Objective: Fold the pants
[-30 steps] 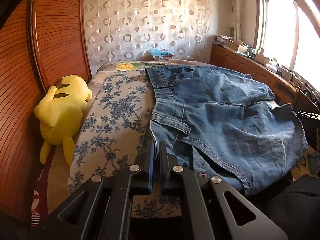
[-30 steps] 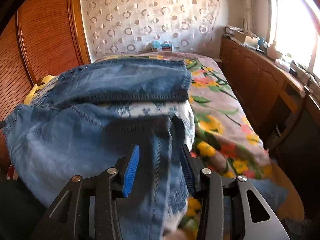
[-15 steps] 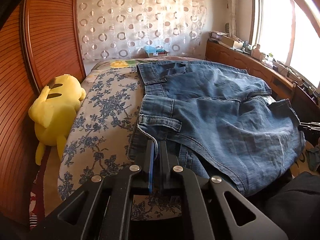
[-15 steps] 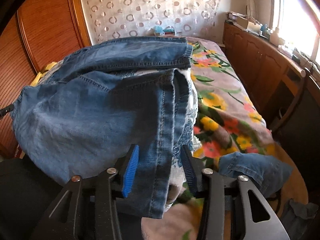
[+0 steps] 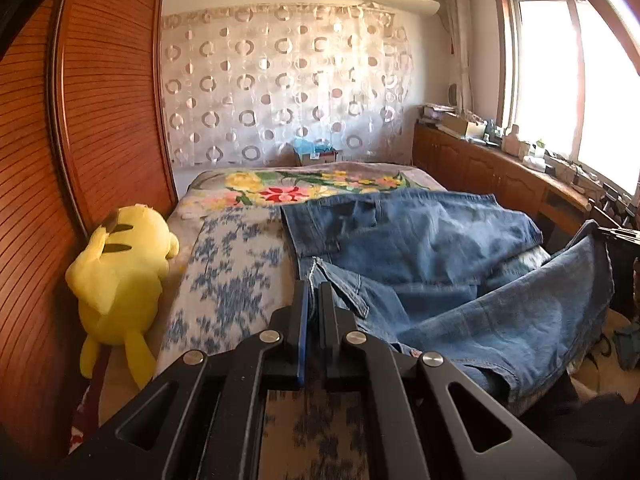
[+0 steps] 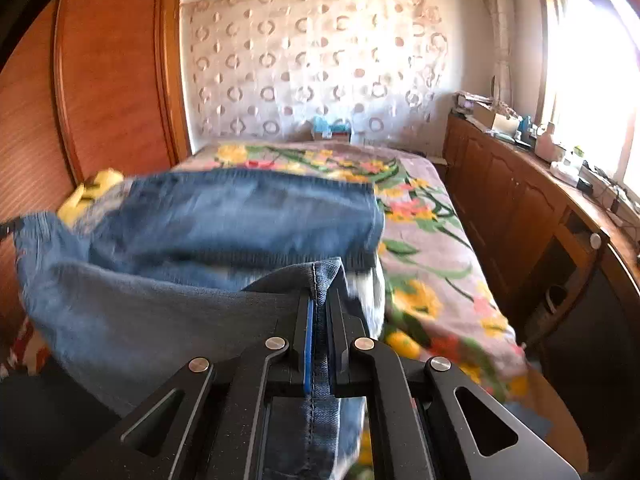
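Right gripper (image 6: 318,300) now clamped on jeans (image 6: 168,304) hem, previously apart. Left gripper (image 5: 313,292) clamped on opposite corner. Denim lifted off bed (image 6: 432,248), stretched between claws; ready for fold forward.

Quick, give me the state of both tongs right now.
Left tongs: shut on a corner of the jeans, near the waistband.
Right tongs: shut on a stitched edge of the jeans, fabric clamped between the pads.

The right tongs (image 6: 318,300) are closed on a hem of the jeans (image 6: 224,220), which lie toward 10 o'clock over the bed (image 6: 432,240).
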Action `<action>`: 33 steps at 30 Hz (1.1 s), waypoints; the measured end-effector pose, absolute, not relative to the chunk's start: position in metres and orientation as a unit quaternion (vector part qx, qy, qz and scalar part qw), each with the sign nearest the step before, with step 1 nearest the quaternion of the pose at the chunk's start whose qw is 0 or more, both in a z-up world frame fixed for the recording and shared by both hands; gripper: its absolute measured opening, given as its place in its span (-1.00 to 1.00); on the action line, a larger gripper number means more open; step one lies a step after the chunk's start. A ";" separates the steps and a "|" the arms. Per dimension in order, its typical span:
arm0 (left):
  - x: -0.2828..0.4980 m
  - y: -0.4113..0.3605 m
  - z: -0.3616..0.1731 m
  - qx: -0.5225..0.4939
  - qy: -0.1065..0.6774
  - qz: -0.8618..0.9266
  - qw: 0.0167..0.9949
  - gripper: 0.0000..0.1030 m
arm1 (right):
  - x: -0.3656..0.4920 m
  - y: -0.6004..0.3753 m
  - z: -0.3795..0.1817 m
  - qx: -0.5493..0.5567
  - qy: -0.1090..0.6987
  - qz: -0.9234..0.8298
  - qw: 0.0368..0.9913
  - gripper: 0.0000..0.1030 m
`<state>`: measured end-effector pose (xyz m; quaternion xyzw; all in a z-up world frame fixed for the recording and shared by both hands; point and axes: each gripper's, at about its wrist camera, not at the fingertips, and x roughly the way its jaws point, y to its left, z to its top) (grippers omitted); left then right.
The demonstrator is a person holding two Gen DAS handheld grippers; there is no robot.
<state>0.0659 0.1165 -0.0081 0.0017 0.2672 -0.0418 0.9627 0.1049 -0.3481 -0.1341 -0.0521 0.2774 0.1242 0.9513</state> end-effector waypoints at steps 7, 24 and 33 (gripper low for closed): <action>0.109 0.115 -0.006 0.004 0.271 -0.036 0.962 -0.91 | 0.160 -0.330 -0.155 -0.048 0.291 0.126 0.947 -0.90; 0.135 0.108 -0.029 0.019 0.310 -0.038 0.950 -0.91 | 0.105 -0.366 -0.180 -0.044 0.379 0.144 0.913 -0.19; 0.128 0.118 -0.034 0.005 0.328 -0.049 0.944 -0.83 | 0.101 -0.370 -0.159 -0.008 0.324 0.147 0.935 -0.91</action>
